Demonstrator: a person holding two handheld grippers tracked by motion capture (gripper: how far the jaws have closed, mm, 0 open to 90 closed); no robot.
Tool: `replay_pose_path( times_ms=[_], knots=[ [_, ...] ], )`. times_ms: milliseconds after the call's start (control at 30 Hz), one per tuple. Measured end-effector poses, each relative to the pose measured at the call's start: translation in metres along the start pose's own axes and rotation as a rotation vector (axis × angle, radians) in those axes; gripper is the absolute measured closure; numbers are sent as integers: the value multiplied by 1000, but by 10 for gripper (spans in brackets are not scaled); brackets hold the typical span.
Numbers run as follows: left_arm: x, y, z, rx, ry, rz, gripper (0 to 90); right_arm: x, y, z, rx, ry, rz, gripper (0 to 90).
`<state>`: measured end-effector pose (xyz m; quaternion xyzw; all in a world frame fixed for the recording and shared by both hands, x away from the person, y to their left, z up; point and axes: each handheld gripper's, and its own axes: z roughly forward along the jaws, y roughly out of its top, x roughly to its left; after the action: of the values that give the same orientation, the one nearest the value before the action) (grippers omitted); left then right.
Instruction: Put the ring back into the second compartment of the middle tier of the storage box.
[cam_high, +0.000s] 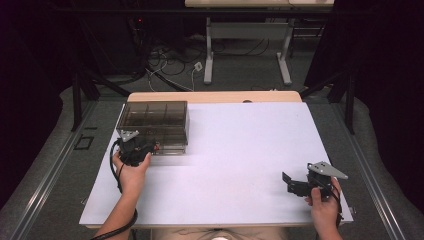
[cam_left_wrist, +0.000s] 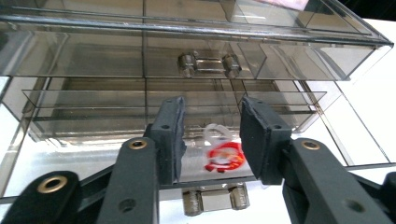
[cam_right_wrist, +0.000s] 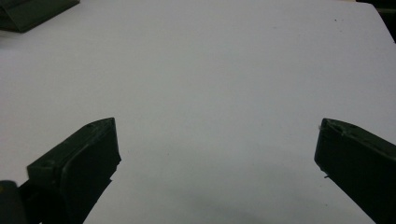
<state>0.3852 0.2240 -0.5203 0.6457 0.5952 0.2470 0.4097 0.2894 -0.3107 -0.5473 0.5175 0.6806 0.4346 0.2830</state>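
Left gripper (cam_left_wrist: 210, 140) fingers part-open at the drawer box (cam_high: 155, 122) (far-left table corner); right gripper (cam_right_wrist: 217, 154) wide, idle; risk: shoving the box.

White table (cam_high: 240, 150) w/ drawer box (cam_high: 155, 125)

Left claw (cam_high: 150, 148) at smoky drawer box (cam_high: 155, 120); right claw (cam_high: 291, 184) apart.

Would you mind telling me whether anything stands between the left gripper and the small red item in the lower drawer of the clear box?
Nothing visible does. In the left gripper view the left gripper has its jaws apart at the pulled-out lower drawer of the clear box, and the red item lies between and just beyond the jaw tips.
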Motion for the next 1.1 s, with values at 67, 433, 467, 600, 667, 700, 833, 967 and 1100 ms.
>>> replay_pose_path(
  times_ms=[67, 433, 467, 600, 667, 700, 833, 967, 1100],
  knots=[
    [1, 0, -1, 0, 1, 0, 570, 0, 0, 0, 1, 2, -2, 0],
    [5, 0, -6, -27, 23, -2, 480, 0, 0, -1, 5, 5, -3, 0],
    [5, 0, -7, -27, 26, 0, 475, 0, 0, -1, 7, 7, -2, 0],
    [6, 1, -10, -34, 33, 2, 454, 0, 0, -1, 8, 6, 3, 0],
    [6, 2, -12, -36, 36, 1, 446, 0, 0, -2, 8, 6, 8, 0],
    [6, 2, -13, -37, 35, -1, 439, 0, 0, -2, 7, 5, 5, 0],
    [7, 3, -16, -27, 25, 12, 420, 0, 0, -2, 8, 4, 9, 0],
    [6, 3, -17, -30, 3, 22, 392, 0, 0, -2, 13, -1, 5, 0],
    [3, 6, -20, -43, -23, 33, 375, 0, 0, -1, 9, 1, 1, 0]
  ],
)
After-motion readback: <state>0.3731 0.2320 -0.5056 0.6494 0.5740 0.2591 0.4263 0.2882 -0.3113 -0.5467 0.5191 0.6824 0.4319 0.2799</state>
